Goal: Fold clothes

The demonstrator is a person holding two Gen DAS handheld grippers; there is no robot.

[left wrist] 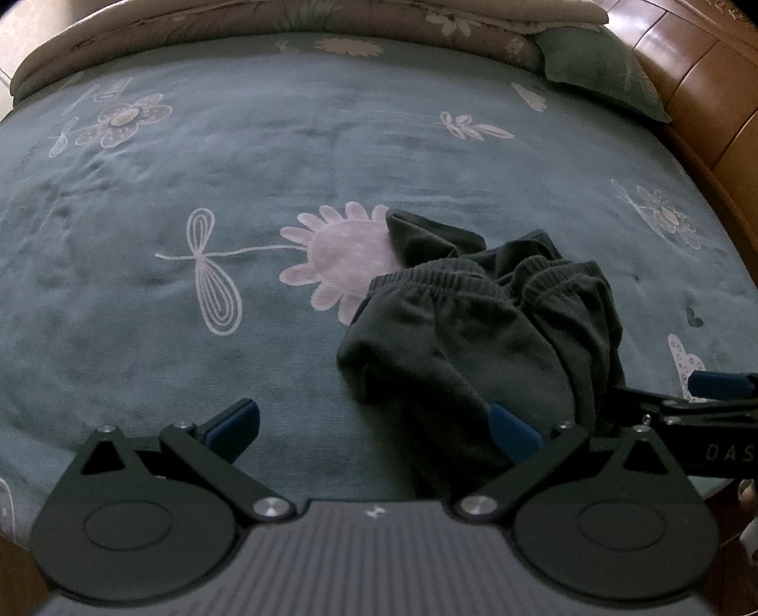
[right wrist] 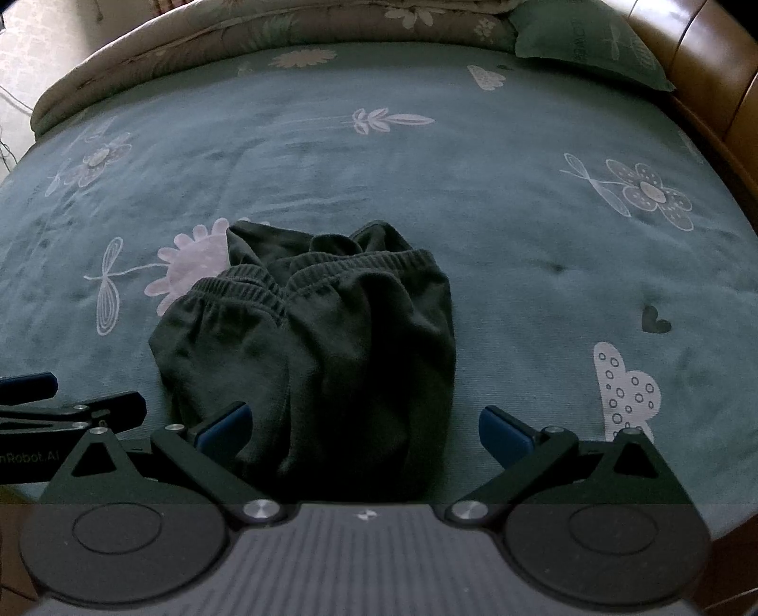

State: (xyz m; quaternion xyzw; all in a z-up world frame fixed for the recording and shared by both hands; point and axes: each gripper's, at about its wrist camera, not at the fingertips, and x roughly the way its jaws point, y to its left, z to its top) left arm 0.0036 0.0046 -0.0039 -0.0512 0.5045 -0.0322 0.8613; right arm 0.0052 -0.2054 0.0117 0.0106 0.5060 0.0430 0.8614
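Item: dark trousers (right wrist: pixel 312 341), bunched on my teal bedsheet (right wrist: pixel 521 237), long axis toward me, elastic waistband (right wrist: pixel 360 265) far. My left gripper (left wrist: pixel 374 426) tilted down, jaws apart, empty; right gripper (right wrist: pixel 365 426) likewise.

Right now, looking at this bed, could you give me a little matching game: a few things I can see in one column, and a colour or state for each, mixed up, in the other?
Things:
1. dark garment
2. pillow
3. headboard
4. right gripper

Colour or state:
A. glossy brown
B. jaws wide open, holding nothing
C. crumpled in a heap, elastic waistband showing
D. green, lying at the bed's far corner

Pairs: 1-C, 2-D, 3-A, 4-B
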